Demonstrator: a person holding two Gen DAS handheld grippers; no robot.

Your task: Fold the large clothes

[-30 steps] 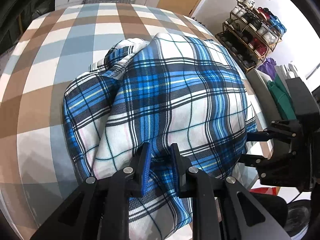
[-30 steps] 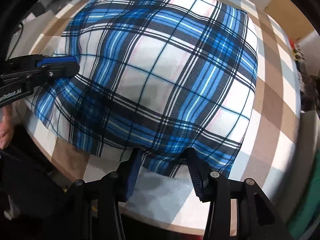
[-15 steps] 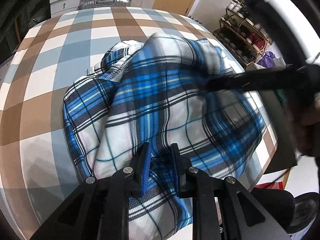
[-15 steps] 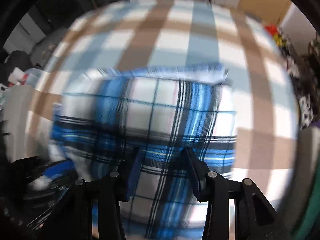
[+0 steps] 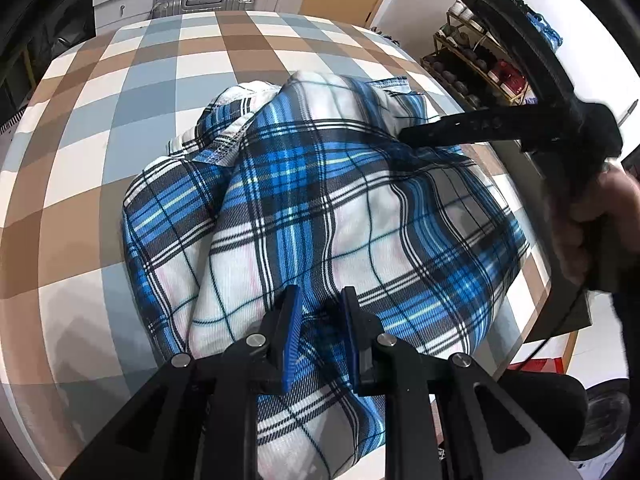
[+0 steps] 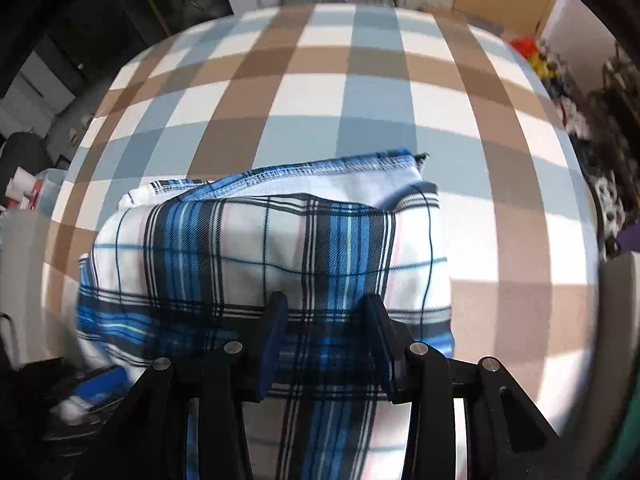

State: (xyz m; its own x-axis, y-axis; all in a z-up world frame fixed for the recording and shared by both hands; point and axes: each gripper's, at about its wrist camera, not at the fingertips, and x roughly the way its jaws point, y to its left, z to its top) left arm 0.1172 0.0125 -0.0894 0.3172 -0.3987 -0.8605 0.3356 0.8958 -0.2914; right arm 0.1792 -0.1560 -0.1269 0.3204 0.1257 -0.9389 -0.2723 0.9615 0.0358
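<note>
A blue, white and black plaid shirt [image 5: 320, 208] lies bunched on the table under a brown, grey and white checked cloth [image 5: 100, 140]. My left gripper [image 5: 318, 304] is shut on a fold at the shirt's near edge. In the right wrist view the shirt [image 6: 260, 248] is doubled over, its stitched hem toward the far side. My right gripper [image 6: 324, 312] has a thick band of the shirt between its jaws, which are closing on it. In the left wrist view the right gripper's fingers [image 5: 460, 130] reach over the shirt's far right part, carried by a person's hand [image 5: 600, 220].
The checked cloth [image 6: 360, 120] stretches bare beyond the shirt. The table's right edge [image 5: 540, 300] runs close to the shirt. Beyond it stands a shoe rack [image 5: 480, 68]. A silver suitcase [image 5: 200, 2] and white drawers [image 5: 116, 0] stand behind the table.
My right gripper swung from the shirt's near right edge across and over it, carrying that edge along and doubling the shirt over. The left gripper kept still.
</note>
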